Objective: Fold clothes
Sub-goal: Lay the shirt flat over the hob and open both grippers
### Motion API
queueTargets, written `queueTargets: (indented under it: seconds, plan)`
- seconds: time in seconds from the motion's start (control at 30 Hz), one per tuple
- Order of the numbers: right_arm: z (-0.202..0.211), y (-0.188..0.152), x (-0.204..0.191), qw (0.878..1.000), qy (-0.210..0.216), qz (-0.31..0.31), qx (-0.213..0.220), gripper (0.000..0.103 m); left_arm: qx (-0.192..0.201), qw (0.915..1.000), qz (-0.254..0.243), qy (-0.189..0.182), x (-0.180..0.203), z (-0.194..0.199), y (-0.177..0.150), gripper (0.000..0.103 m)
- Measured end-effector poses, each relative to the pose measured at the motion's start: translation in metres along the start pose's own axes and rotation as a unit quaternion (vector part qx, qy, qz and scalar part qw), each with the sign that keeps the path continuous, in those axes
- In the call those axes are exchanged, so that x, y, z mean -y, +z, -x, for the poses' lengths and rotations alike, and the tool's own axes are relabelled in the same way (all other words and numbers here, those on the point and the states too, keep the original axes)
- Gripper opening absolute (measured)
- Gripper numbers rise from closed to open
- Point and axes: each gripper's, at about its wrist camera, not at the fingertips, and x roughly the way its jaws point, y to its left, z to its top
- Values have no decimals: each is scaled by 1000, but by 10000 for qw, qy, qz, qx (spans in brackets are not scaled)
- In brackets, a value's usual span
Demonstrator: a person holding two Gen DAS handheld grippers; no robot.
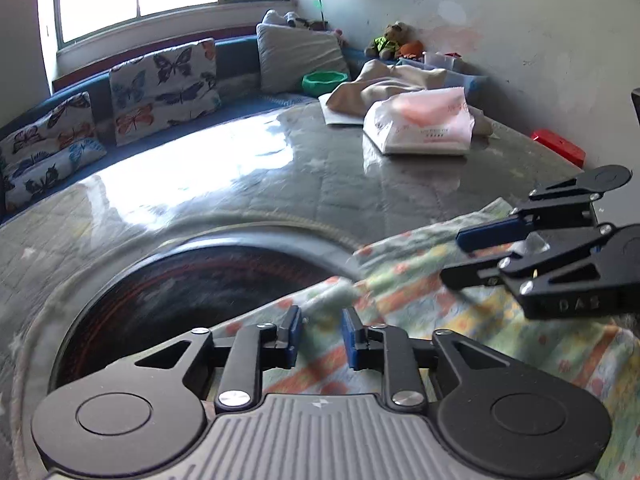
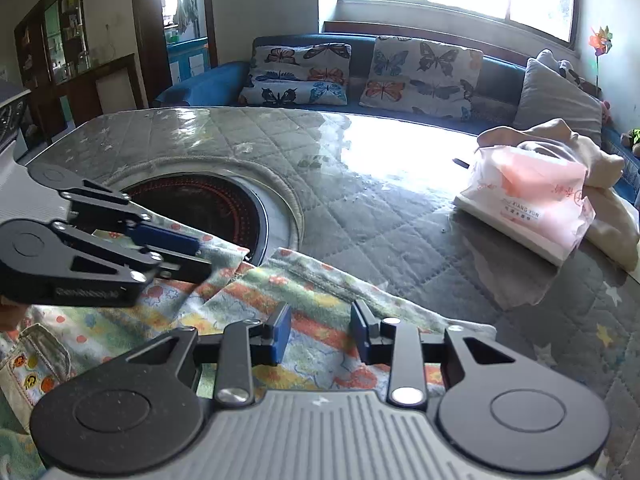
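Observation:
A colourful patterned garment [image 1: 460, 320] [image 2: 320, 292], in green, orange and yellow, lies spread at the near edge of the quilted table [image 1: 320, 184] [image 2: 380, 216]. One corner of it hangs over the round dark opening [image 1: 180, 292] [image 2: 200, 204]. My left gripper [image 1: 322, 332] [image 2: 204, 258] hovers low over the garment's left part, jaws apart, with cloth showing in the gap but not pinched. Just to its right, my right gripper [image 2: 320, 328] [image 1: 454, 258] also stands open over the fabric. A beige-trimmed pocket [image 2: 36, 356] shows at the garment's left.
A pink-and-white tissue pack [image 1: 420, 124] [image 2: 528, 204] and a beige cloth [image 1: 384, 84] lie at the table's far right. A green bowl [image 1: 324, 80] and a red box [image 1: 558, 146] sit near the wall. A sofa with butterfly cushions [image 2: 304, 76] runs behind.

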Motion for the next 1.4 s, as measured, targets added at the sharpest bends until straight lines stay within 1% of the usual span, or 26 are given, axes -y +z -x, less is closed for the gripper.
queueTargets:
  seconds: [0.07, 0.17, 0.23, 0.33, 0.43, 0.47, 0.57, 0.7, 0.8, 0.87, 1.0, 1.13, 1.23, 1.3, 1.4]
  plan:
    - [-1, 1, -1, 10000, 3, 32, 3, 33, 61, 9999, 106, -101, 1, -4, 3, 29]
    - [-2, 2, -2, 10000, 38, 32, 5, 33, 182, 9993, 234, -247, 2, -9, 4, 38]
    - [-1, 3, -2, 10000, 41, 9, 18, 33, 229, 9988, 321, -301, 0, -10, 5, 39]
    - [3, 5, -1, 10000, 44, -49, 52, 33, 191, 9974, 568, -398, -8, -7, 7, 39]
    - [12, 4, -2, 9999, 94, -41, 97, 33, 244, 9969, 654, -356, -13, 7, 6, 39]
    - [15, 3, -3, 9999, 123, -20, 88, 33, 225, 9970, 662, -338, -14, 13, 5, 41]
    - [20, 0, -8, 9998, 188, 49, 34, 33, 139, 9973, 676, -260, -14, 27, 0, 41]
    - [28, -9, -16, 9995, 252, 154, -61, 33, 20, 9978, 637, -169, -10, 50, -15, 41]
    - [40, -20, -26, 9990, 378, 223, -90, 38, 22, 9985, 519, -146, 1, 69, -30, 41]
    - [50, -28, -34, 9982, 482, 332, -103, 38, 42, 9991, 404, -100, 11, 81, -43, 41]
    - [67, -42, -56, 9950, 747, 658, -90, 38, 66, 9999, 138, -2, 30, 99, -67, 41]
    - [83, -57, -76, 9909, 993, 900, -118, 38, 66, 9999, 156, 29, 38, 114, -88, 41]
    - [96, -73, -89, 9865, 1170, 1119, -262, 38, 92, 9999, 35, 139, 45, 121, -100, 41]
    - [104, -84, -93, 9838, 1164, 1318, -343, 38, 138, 9997, -19, 208, 48, 124, -107, 41]
    - [117, -94, -95, 9817, 992, 1578, -398, 39, 194, 9995, 40, 255, 49, 128, -113, 41]
